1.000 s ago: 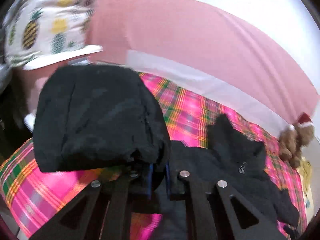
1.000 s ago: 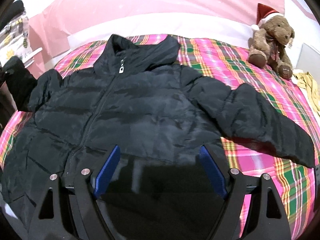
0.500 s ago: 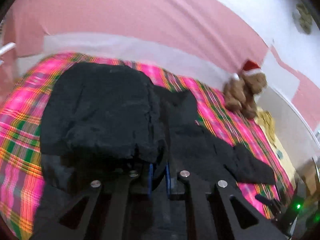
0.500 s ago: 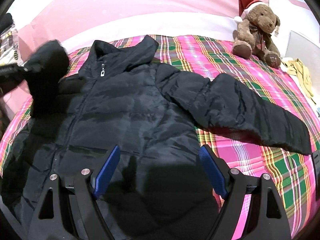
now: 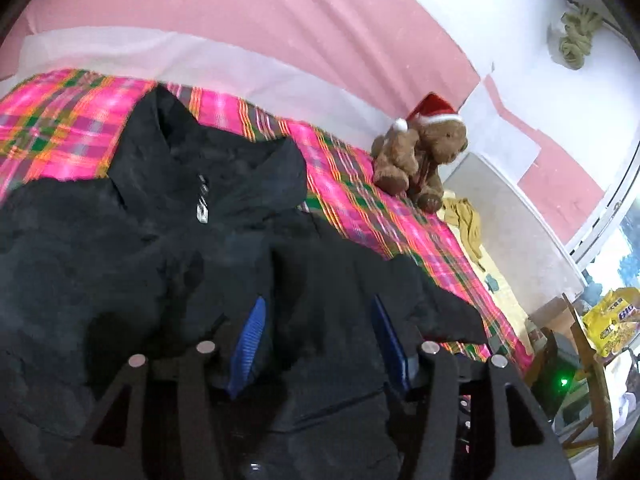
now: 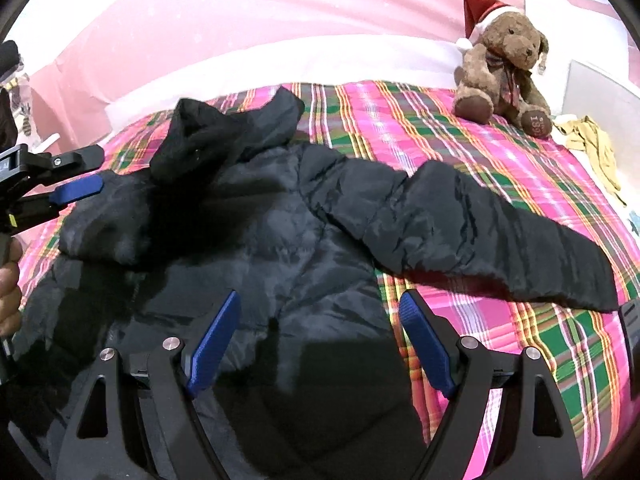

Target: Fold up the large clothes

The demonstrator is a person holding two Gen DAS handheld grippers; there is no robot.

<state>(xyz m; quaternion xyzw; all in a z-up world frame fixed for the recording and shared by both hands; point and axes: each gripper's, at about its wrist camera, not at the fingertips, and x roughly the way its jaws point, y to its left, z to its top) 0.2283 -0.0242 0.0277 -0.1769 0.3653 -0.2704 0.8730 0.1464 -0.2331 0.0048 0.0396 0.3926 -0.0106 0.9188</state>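
Note:
A black puffer jacket (image 6: 288,248) lies front up on the plaid bed cover (image 6: 440,120), its collar and zip pull (image 5: 202,210) toward the far side. Its left sleeve (image 6: 116,232) is folded across the chest, while the other sleeve (image 6: 480,232) stretches out to the right. My left gripper (image 5: 318,316) hovers over the jacket body with its jaws opening; fabric lies under and between the blue pads (image 5: 250,332) but they do not press it. In the right wrist view the left gripper (image 6: 86,172) shows at the left edge, held by a hand (image 6: 8,280). My right gripper (image 6: 320,320) stands open above the jacket's hem.
A brown teddy bear (image 6: 500,64) in a red hat sits at the bed's far right, a crumpled yellow cloth (image 6: 592,144) beside it. A pink wall hanging (image 5: 280,12) backs the bed. Past the right edge stand a wooden chair (image 5: 588,360) and a yellow packet (image 5: 608,320).
My left gripper carried the left sleeve rightwards over the jacket, then opened and let it go; the sleeve now lies on the chest. The right gripper stayed open and shifted slightly.

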